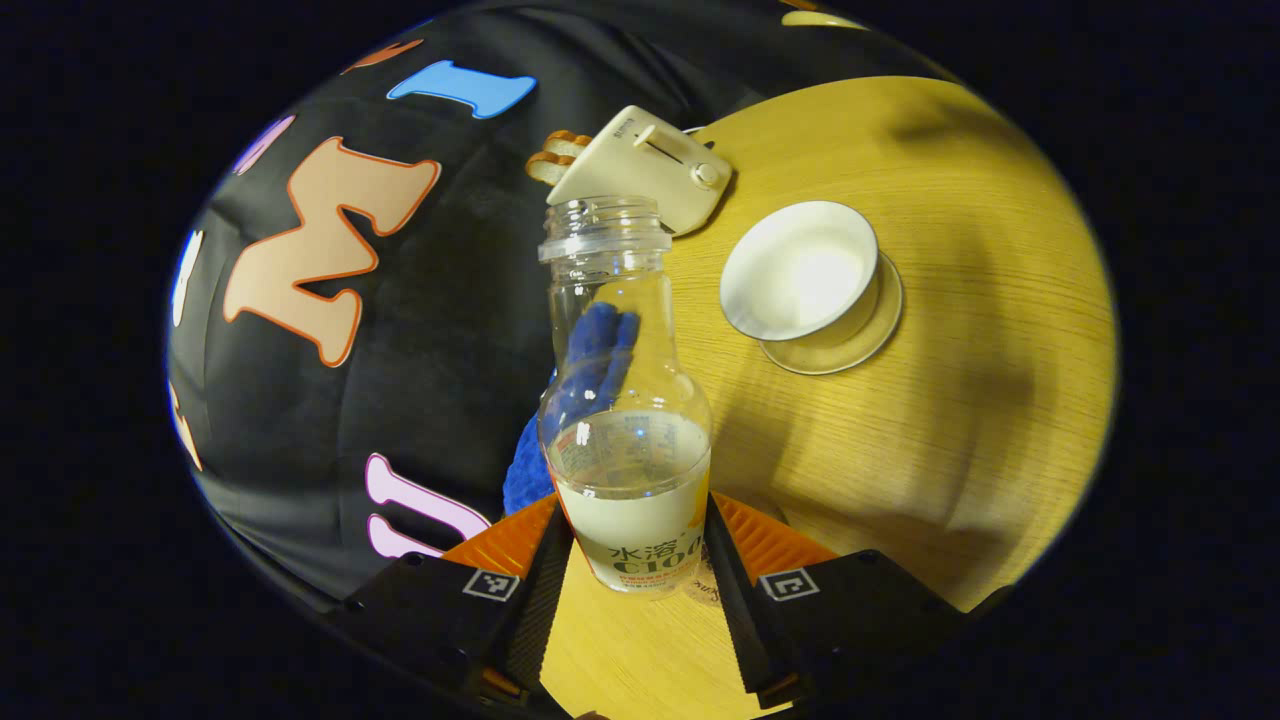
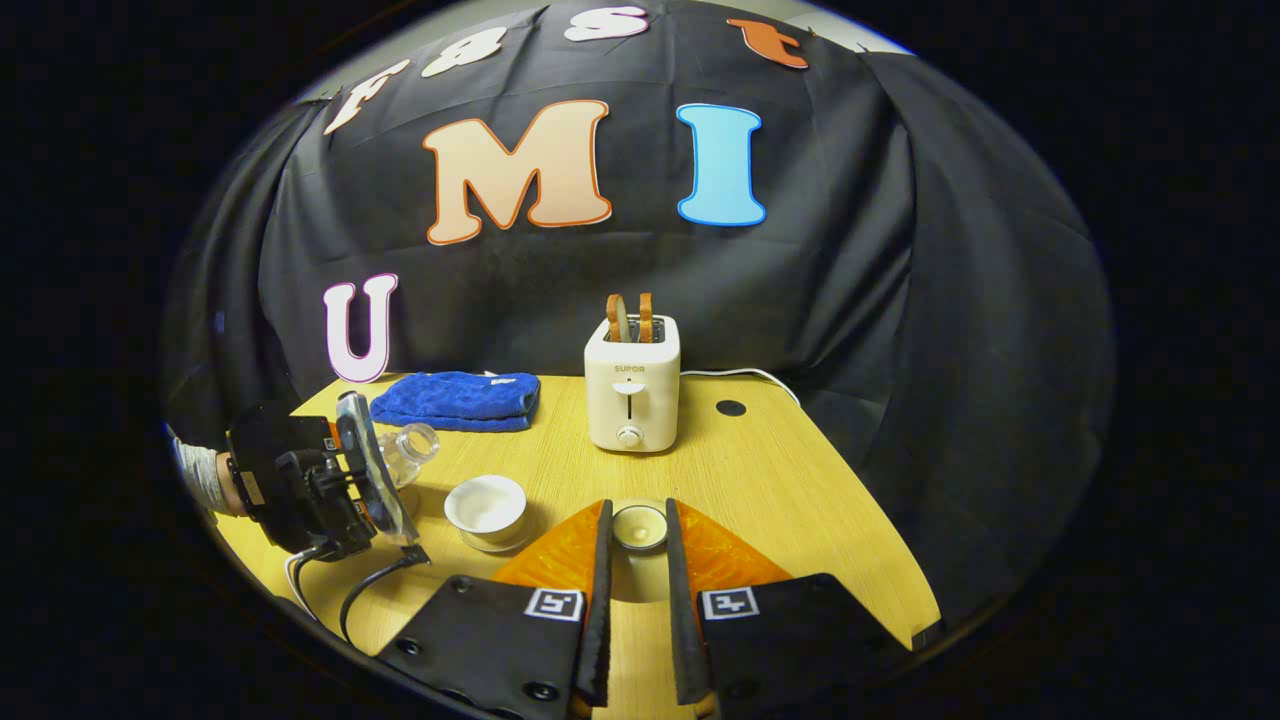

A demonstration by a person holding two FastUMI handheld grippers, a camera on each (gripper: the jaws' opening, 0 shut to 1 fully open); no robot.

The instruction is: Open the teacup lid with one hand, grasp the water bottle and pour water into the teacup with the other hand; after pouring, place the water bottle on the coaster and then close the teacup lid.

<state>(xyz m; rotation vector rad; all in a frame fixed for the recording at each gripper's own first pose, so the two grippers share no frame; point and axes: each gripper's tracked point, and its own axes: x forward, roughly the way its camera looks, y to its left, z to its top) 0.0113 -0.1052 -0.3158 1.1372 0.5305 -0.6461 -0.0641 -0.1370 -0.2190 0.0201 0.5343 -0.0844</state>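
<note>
white toaster (image 2: pixel 631 395) holding toast (image 2: pixel 629 317), folded blue towel (image 2: pixel 456 400), wooden table (image 2: pixel 790 480)

The left gripper (image 1: pixel 636 560) is showing a black body with ribbed orange panels behind its fingers, each shoulder wearing a small square black-and-white marker; the right gripper (image 2: pixel 637 570) is showing the same black housing, orange ribbing, paired square markers and round screws along its lower edge; seen from the right gripper view, the left unit is trailing black cables, and a grey sleeve (image 2: pixel 200 475) is showing behind it.
</note>
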